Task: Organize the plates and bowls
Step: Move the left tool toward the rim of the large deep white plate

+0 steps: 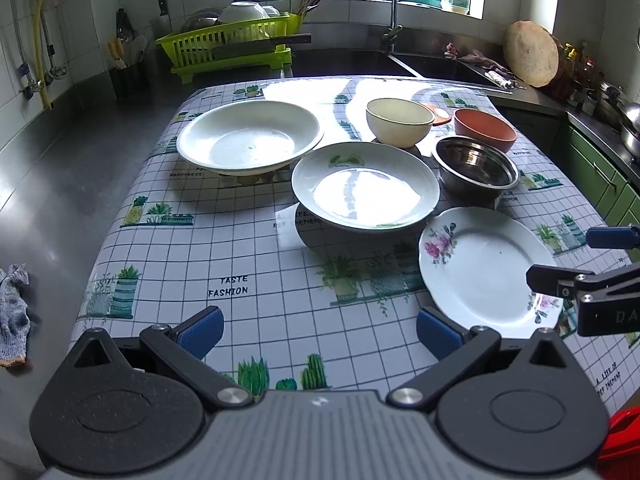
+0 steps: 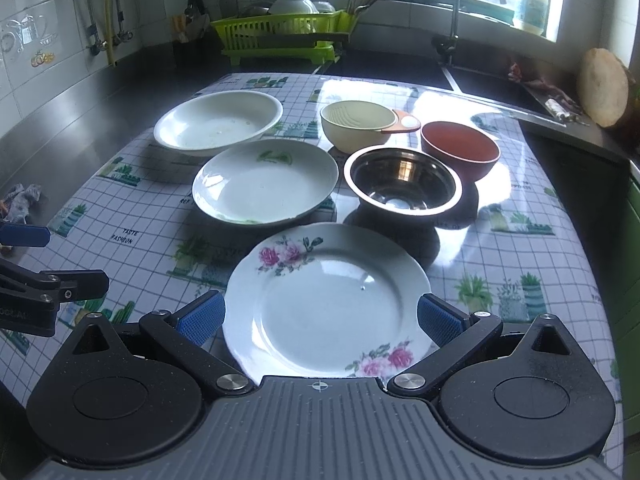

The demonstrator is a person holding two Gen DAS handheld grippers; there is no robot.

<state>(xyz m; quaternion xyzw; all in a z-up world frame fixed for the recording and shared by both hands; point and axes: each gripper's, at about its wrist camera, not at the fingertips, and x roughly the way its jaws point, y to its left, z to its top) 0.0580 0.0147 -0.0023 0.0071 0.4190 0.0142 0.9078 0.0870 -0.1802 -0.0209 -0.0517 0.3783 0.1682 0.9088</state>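
Note:
On the checked tablecloth point(image 1: 256, 256) lie a large white deep plate point(image 1: 250, 136) point(image 2: 218, 122), a white plate with green marks point(image 1: 365, 186) point(image 2: 265, 180), and a flowered flat plate point(image 1: 486, 270) point(image 2: 328, 304). Behind stand a cream bowl point(image 1: 398, 121) point(image 2: 360, 125), a brown bowl point(image 1: 485, 129) point(image 2: 460, 149) and a steel bowl point(image 1: 476, 168) point(image 2: 403, 184). My left gripper point(image 1: 318, 332) is open and empty over the cloth, left of the flowered plate. My right gripper point(image 2: 320, 316) is open, its fingers on either side of the flowered plate's near half, not closed on it.
A green dish rack point(image 1: 232, 46) with bowls stands at the back left. The sink and faucet point(image 1: 400, 4) are behind the table. A round cutting board point(image 1: 530, 54) leans at the back right. A grey rag point(image 1: 14, 314) lies on the steel counter at left.

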